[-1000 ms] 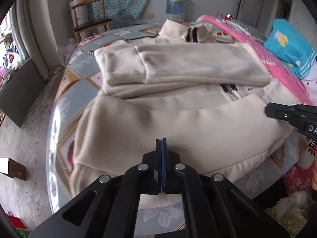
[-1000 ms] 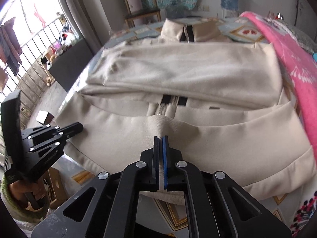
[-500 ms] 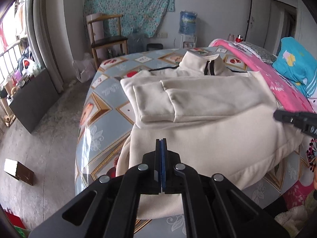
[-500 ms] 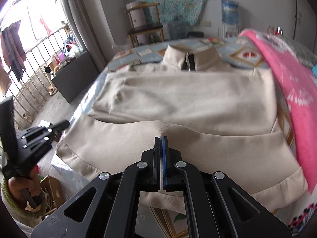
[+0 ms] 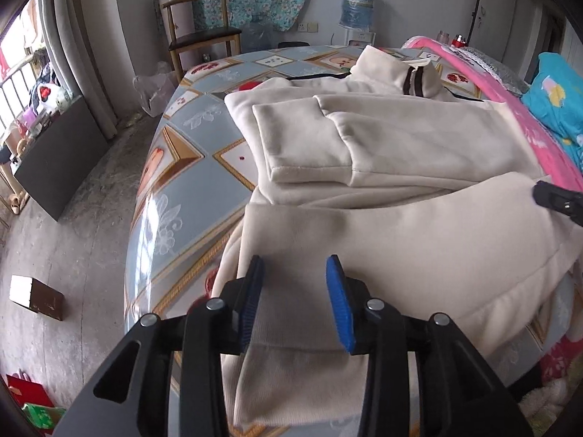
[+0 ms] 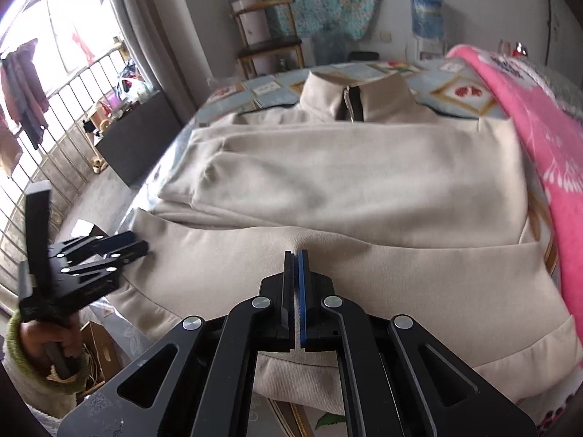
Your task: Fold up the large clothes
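Bench (image 5: 175, 167) with patterned cover carries cream jacket (image 5: 419, 145), sleeves folded across chest, hem doubled up at near edge. Right gripper (image 6: 296, 255) clenched on hem fold of jacket. Left gripper (image 5: 293, 273) opening, hem between its pads, not pressed.

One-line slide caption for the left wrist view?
Left gripper opening above the hem of a cream zip-collar jacket half-folded on a patterned table; right gripper at frame edge.
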The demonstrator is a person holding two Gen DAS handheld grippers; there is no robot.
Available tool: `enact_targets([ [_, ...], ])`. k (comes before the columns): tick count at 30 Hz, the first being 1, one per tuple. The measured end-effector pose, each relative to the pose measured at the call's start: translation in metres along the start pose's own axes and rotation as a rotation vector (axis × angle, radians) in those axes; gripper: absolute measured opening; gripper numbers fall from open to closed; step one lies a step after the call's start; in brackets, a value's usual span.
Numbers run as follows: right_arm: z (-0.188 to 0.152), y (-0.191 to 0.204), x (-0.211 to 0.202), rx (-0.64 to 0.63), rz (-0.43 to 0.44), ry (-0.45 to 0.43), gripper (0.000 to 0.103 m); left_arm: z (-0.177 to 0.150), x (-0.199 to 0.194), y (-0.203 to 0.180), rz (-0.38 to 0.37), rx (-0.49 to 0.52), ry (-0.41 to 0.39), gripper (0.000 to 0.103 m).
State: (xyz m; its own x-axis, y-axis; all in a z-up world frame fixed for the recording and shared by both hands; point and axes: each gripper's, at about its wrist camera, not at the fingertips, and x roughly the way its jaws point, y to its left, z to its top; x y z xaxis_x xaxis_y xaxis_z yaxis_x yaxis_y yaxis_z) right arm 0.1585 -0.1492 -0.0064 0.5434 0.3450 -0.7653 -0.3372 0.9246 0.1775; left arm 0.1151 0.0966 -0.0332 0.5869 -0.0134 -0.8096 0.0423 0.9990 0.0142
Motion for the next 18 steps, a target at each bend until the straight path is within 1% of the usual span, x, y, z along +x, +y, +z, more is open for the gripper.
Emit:
enact_targets([
  [1, -0.001, -0.001, 0.004, -0.002, -0.002, 0.012, 0.002, 0.001, 0.002, -0.001, 0.011, 0.005, -0.009, 0.028],
  [2, -0.003, -0.002, 0.007, 0.001, -0.004, 0.025, 0.002, 0.001, 0.003, -0.001, 0.032, 0.015, -0.019, 0.008],
  [3, -0.004, -0.005, 0.012, 0.009, -0.003, 0.042, 0.002, 0.001, 0.004, -0.003, 0.056, 0.032, -0.029, 0.000],
  [5, -0.006, -0.008, 0.015, 0.025, 0.002, 0.051, 0.002, 0.003, -0.001, -0.002, 0.062, 0.034, -0.050, 0.000],
  [6, -0.005, -0.007, 0.010, 0.026, 0.003, 0.033, 0.002, 0.004, -0.013, -0.002, 0.077, 0.037, -0.095, 0.000],
  [7, -0.003, -0.005, 0.003, 0.018, 0.001, 0.010, 0.002, 0.004, -0.024, -0.002, 0.098, 0.044, -0.136, 0.000],
  [8, -0.001, 0.001, -0.008, -0.008, -0.008, -0.042, 0.002, 0.006, -0.038, -0.002, 0.135, 0.055, -0.188, 0.000],
  [9, 0.000, 0.004, -0.012, -0.026, -0.017, -0.071, 0.002, 0.007, -0.048, -0.001, 0.167, 0.059, -0.224, 0.000],
  [10, 0.002, 0.007, -0.014, -0.041, -0.026, -0.095, 0.002, 0.008, -0.051, 0.002, 0.181, 0.053, -0.237, 0.000],
  [11, 0.003, 0.007, -0.010, -0.042, -0.031, -0.097, 0.002, 0.010, -0.051, 0.007, 0.189, 0.038, -0.237, 0.000],
  [13, 0.001, 0.003, 0.005, -0.033, -0.034, -0.069, 0.002, 0.012, -0.035, 0.021, 0.191, -0.002, -0.194, 0.000],
  [15, -0.005, -0.003, 0.029, -0.020, -0.037, -0.016, 0.002, 0.010, -0.022, 0.033, 0.158, -0.059, -0.138, 0.000],
  [17, -0.009, -0.009, 0.038, 0.002, -0.029, 0.011, 0.002, 0.008, -0.024, 0.037, 0.129, -0.084, -0.127, 0.000],
  [18, -0.008, -0.008, 0.032, 0.005, -0.024, -0.006, 0.002, 0.008, -0.028, 0.036, 0.115, -0.079, -0.134, 0.000],
])
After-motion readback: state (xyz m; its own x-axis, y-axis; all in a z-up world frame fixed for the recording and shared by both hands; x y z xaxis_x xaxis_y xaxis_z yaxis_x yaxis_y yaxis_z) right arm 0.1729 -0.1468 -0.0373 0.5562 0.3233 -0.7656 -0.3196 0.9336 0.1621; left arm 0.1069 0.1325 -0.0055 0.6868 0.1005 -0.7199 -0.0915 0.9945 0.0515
